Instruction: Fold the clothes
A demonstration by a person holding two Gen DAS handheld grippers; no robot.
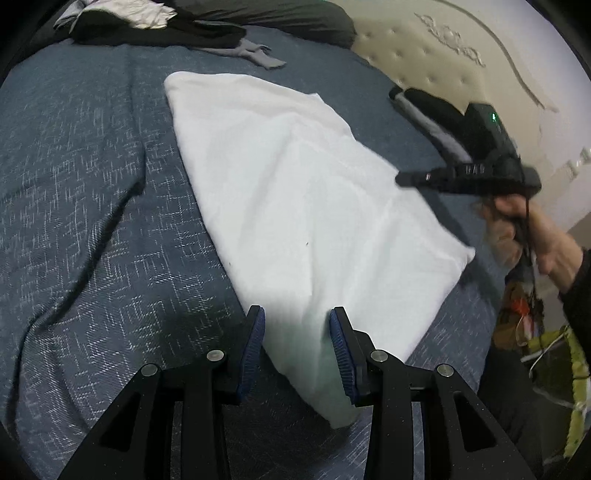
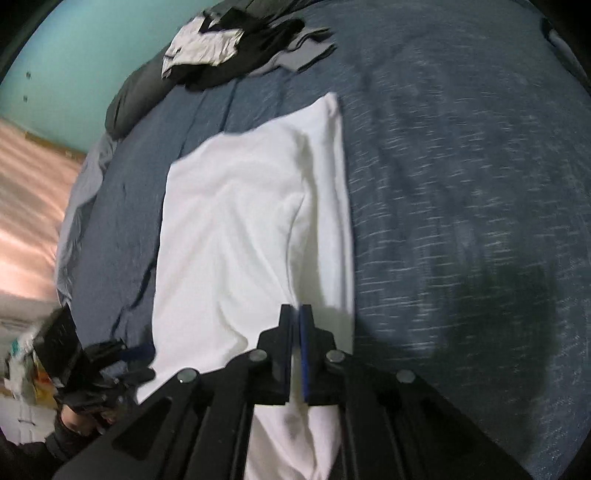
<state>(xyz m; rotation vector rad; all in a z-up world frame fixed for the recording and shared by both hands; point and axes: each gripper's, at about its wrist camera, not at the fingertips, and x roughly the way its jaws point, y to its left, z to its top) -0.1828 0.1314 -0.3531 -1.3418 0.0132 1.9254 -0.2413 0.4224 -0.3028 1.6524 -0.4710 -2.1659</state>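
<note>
A white garment (image 1: 295,192) (image 2: 240,229) lies folded into a long rectangle on the blue bedspread (image 1: 81,184) (image 2: 461,166). My left gripper (image 1: 297,332) is open, low over the garment's near corner, with white cloth showing between its blue pads (image 1: 255,343). In the right wrist view the left gripper (image 2: 129,354) shows at the garment's lower-left corner. My right gripper (image 2: 295,325) is shut over the garment's near end, where a crease runs up to its tips; no cloth is clearly pinched. A hand (image 1: 517,229) holds the right gripper (image 1: 402,180) at the garment's right edge.
A pile of dark, white and grey clothes (image 1: 147,22) (image 2: 229,48) sits at the bed's far end beside a dark pillow (image 1: 288,18). A folded black and grey item (image 1: 428,110) lies near the cream headboard (image 1: 443,48). The bed's edge (image 2: 74,221) drops to the floor.
</note>
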